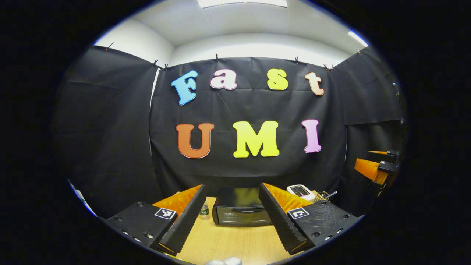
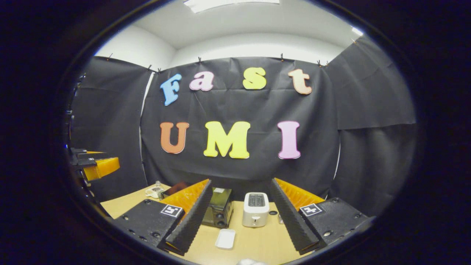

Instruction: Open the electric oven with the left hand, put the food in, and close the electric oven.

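Observation:
The black electric oven [image 1: 239,211] stands at the back of the wooden table [image 1: 235,243] with its door shut and its handle across the front. My left gripper [image 1: 232,188] is open, short of the oven and above the table, with the oven showing between its fingers. From the right gripper view the oven [image 2: 219,207] is seen at an angle, left of a white toaster [image 2: 255,213]. My right gripper [image 2: 241,182] is open and holds nothing. A small white rectangular dish [image 2: 225,238] lies on the table in front of the oven. Something white and rounded [image 1: 224,261] peeks in at the near table edge.
The toaster [image 1: 301,191] and a wire rack [image 1: 324,196] stand right of the oven. A small bottle [image 1: 204,210] stands to its left. The other gripper [image 1: 377,167] hangs at the far right, and in the right gripper view the left gripper [image 2: 96,166] shows at the left edge.

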The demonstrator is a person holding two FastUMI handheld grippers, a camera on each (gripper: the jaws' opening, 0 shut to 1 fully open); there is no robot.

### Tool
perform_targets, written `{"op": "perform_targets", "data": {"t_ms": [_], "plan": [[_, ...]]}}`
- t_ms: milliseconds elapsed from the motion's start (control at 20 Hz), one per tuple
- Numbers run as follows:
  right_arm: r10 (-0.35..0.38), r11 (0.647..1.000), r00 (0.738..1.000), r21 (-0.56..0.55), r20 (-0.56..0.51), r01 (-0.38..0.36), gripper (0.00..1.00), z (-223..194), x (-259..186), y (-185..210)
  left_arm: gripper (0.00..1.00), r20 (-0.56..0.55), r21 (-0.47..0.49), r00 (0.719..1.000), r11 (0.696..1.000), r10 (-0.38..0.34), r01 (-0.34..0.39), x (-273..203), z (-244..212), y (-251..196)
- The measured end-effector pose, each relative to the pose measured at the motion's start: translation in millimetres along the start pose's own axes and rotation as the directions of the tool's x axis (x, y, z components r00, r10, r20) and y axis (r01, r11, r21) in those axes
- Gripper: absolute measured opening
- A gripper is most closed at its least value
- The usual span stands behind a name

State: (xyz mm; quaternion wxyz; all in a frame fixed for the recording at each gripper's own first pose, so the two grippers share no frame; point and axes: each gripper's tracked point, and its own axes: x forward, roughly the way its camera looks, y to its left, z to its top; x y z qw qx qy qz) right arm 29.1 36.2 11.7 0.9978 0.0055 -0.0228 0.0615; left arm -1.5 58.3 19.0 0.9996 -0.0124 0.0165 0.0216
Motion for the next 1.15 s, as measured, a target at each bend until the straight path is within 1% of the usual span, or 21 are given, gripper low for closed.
{"op": "perform_targets", "data": {"t_ms": [100, 150, 350, 400, 450, 500, 550, 600, 650, 700, 750, 850, 900, 1100, 1150], "plan": [[-0.009, 1.0, 1.0, 0.011, 0.023, 0.009, 1.0, 9.7, -2.7, 3.4, 0.94, 0.01, -0.012, 1.0, 1.0, -0.009, 0.009, -3.4, 3.7, 2.3], [-0.022, 1.0, 0.999, 0.014, 0.026, 0.021, 0.9, 11.7, -5.0, 1.2, 0.94, 0.013, -0.013, 1.0, 1.0, -0.012, 0.012, -5.1, 5.4, 5.9], [-0.043, 0.998, 0.999, 0.043, 0.022, 0.042, 0.9, 20.6, -8.4, 4.5, 0.95, 0.011, 0.012, 1.0, 1.0, -0.004, 0.004, -6.7, 1.8, 15.7], [-0.051, 0.998, 0.998, 0.042, 0.023, 0.05, 1.0, 21.7, -10.0, 4.4, 0.95, 0.009, 0.008, 1.0, 1.0, -0.011, 0.011, -6.7, 1.5, 14.1], [-0.058, 0.998, 0.998, 0.04, 0.02, 0.057, 0.9, 21.9, -10.8, 3.7, 0.94, 0.009, 0.007, 1.0, 1.0, -0.014, 0.014, -8.1, 0.9, 13.7], [-0.063, 0.997, 0.998, 0.039, 0.022, 0.062, 0.9, 22.9, -12.6, 4.2, 0.94, 0.01, 0.008, 1.0, 1.0, -0.019, 0.019, -9.7, 2.7, 14.8], [-0.069, 0.997, 0.997, 0.039, 0.019, 0.068, 1.0, 22.8, -14.4, 5.3, 0.94, 0.01, 0.007, 1.0, 1.0, -0.023, 0.023, -11.3, 3.6, 16.3], [-0.071, 0.997, 0.997, 0.04, 0.017, 0.07, 0.9, 22.8, -15.5, 5.9, 0.95, 0.01, 0.004, 1.0, 1.0, -0.029, 0.029, -11.3, 4.5, 16.0], [-0.075, 0.996, 0.997, 0.041, 0.012, 0.074, 1.0, 21.2, -16.4, 6.5, 0.95, 0.011, 0.001, 0.999, 0.999, -0.034, 0.034, -11.7, 4.4, 15.3], [-0.078, 0.996, 0.997, 0.044, 0.005, 0.078, 1.0, 20.3, -16.8, 6.8, 0.95, 0.011, -0.001, 0.999, 0.999, -0.039, 0.039, -13.1, 4.8, 15.4], [-0.079, 0.996, 0.997, 0.048, 0.003, 0.079, 0.9, 20.0, -17.7, 7.8, 0.95, 0.014, -0.003, 0.999, 0.999, -0.04, 0.04, -13.4, 6.3, 16.7], [-0.082, 0.995, 0.997, 0.059, 0.003, 0.081, 0.9, 20.4, -20.2, 8.9, 0.95, 0.01, -0.008, 0.999, 0.999, -0.044, 0.044, -15.0, 5.9, 19.0], [-0.083, 0.995, 0.997, 0.063, 0.008, 0.082, 1.0, 22.5, -22.1, 9.6, 0.95, 0.011, -0.007, 0.999, 0.999, -0.045, 0.045, -16.9, 6.1, 19.9], [-0.086, 0.995, 0.995, 0.053, 0.046, 0.083, 1.0, 28.7, -27.3, 12.4, 0.94, 0.03, 0.012, 0.999, 0.999, -0.032, 0.031, -18.9, 8.5, 23.8], [-0.083, 0.996, 0.995, 0.049, 0.053, 0.081, 0.9, 28.9, -28.6, 13.7, 0.87, 0.033, 0.009, 0.999, 0.999, -0.037, 0.037, -19.9, 9.1, 21.9]]}}
